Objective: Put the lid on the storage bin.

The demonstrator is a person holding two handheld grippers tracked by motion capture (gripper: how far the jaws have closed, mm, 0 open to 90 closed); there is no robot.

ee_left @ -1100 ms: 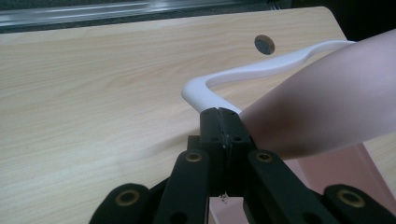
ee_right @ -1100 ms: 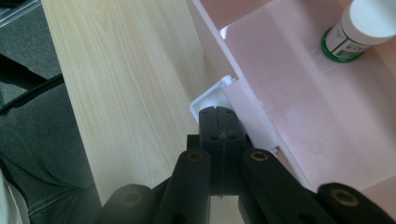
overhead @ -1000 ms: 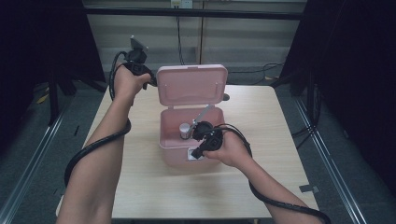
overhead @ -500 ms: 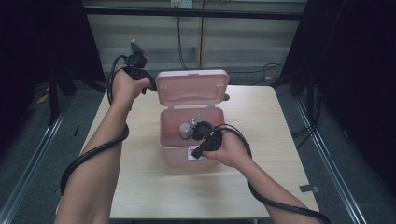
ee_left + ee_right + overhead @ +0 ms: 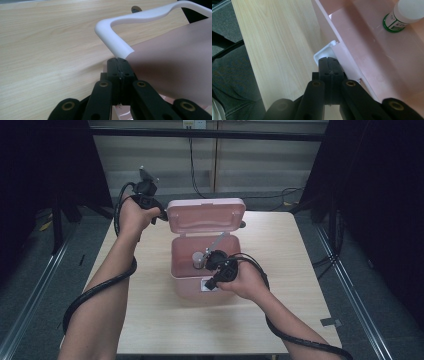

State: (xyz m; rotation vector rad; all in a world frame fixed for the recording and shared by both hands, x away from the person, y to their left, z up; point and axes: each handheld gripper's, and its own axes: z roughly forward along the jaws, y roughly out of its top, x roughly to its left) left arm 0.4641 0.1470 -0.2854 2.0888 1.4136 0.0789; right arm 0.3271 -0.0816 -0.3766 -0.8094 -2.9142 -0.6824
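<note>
A pink plastic box (image 5: 187, 287) stands mid-table with its lid (image 5: 206, 215) hinged up at the back. Inside it stands a small bottle (image 5: 404, 15) with a white cap and a green-edged label, seen as a grey cylinder (image 5: 199, 260) from above. My left gripper (image 5: 161, 215) is shut, its tips (image 5: 119, 61) against the pink lid (image 5: 175, 62) just below the white handle (image 5: 112, 37). My right gripper (image 5: 212, 281) is shut too, its tips (image 5: 329, 60) on the white latch (image 5: 323, 53) at the box's front wall (image 5: 352, 65).
The light wooden table (image 5: 280, 245) has bare surface on both sides of the box. A small dark round thing (image 5: 242, 225) lies just behind the lid's right end. Cables trail from both grippers along the forearms. Dark curtains and a rail frame surround the table.
The left hand has shifted slightly at the lid's left corner and the lid's top edge sits a touch lower. The right hand has stayed at the latch.
</note>
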